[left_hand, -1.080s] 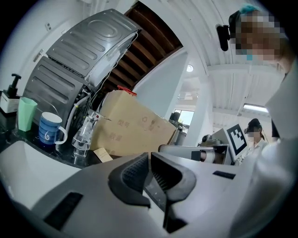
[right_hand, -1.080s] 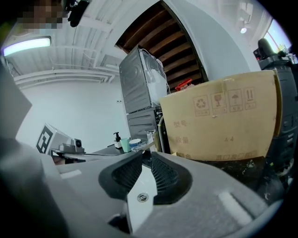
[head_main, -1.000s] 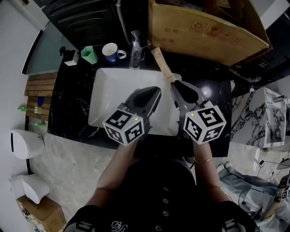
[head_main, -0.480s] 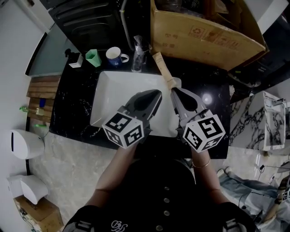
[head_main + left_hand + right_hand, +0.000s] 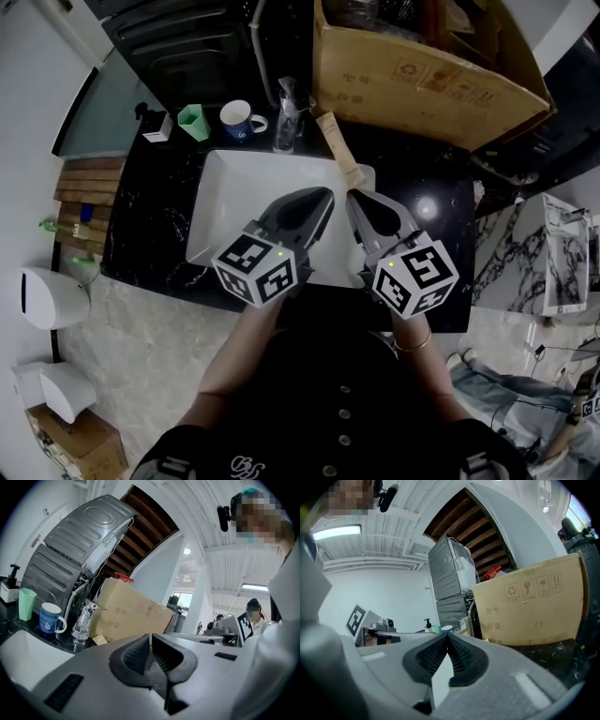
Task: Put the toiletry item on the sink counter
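My left hand-held gripper (image 5: 324, 195) hovers over the white sink (image 5: 230, 178), jaws closed on nothing. My right hand-held gripper (image 5: 353, 197) is clamped tight too, and its own view shows nothing between the pads. The beige tube (image 5: 336, 142) lies on the black desk (image 5: 150, 211) by the sink's back right corner. Its near end seems to touch my right tips.

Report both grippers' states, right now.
Left gripper: closed, nothing between its jaws.
Right gripper: closed, nothing visible between its jaws.
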A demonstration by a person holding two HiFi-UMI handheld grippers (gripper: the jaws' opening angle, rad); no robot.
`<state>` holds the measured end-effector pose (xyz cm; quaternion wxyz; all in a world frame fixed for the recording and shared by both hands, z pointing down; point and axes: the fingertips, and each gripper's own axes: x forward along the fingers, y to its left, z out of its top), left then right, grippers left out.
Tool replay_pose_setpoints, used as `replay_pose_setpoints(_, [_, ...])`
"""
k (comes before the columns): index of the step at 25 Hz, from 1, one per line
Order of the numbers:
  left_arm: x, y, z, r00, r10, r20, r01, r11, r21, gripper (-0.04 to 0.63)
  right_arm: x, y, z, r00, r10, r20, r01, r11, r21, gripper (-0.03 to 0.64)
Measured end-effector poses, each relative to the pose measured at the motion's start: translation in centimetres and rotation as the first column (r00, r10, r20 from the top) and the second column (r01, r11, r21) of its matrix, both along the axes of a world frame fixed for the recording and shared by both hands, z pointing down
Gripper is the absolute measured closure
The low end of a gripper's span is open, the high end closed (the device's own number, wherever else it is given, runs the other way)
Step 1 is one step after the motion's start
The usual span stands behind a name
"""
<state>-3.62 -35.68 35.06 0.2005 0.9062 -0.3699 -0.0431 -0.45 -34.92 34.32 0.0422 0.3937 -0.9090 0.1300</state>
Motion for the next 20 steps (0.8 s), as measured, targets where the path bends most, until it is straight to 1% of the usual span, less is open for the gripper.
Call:
replay_pose_setpoints(4, [-0.1, -0.3, 0.3, 1.0, 0.003, 0.002, -0.003, 1.0, -0.006, 0.571, -0.2, -0.1, -0.1, 1.0, 0.004, -0.002, -0.004, 1.0, 0.011, 0.612])
replay_pose_setpoints(11, [-0.3, -0.6, 0.8, 1.0, 0.003, -0.008, -0.003, 1.0, -0.024, 0.571, -0.7, -0.1, 0.3, 1.0, -0.006, -0.005, 0.006, 1.0, -0.001, 0.612])
replay_pose_setpoints(20, [-0.2, -0.4, 1.4, 1.0, 0.012, -0.002, -0.012, 0.999, -0.039, 0.571, -1.4, 0.1, 0.3, 1.0, -0.02, -0.009, 0.02, 1.0, 0.0, 0.612])
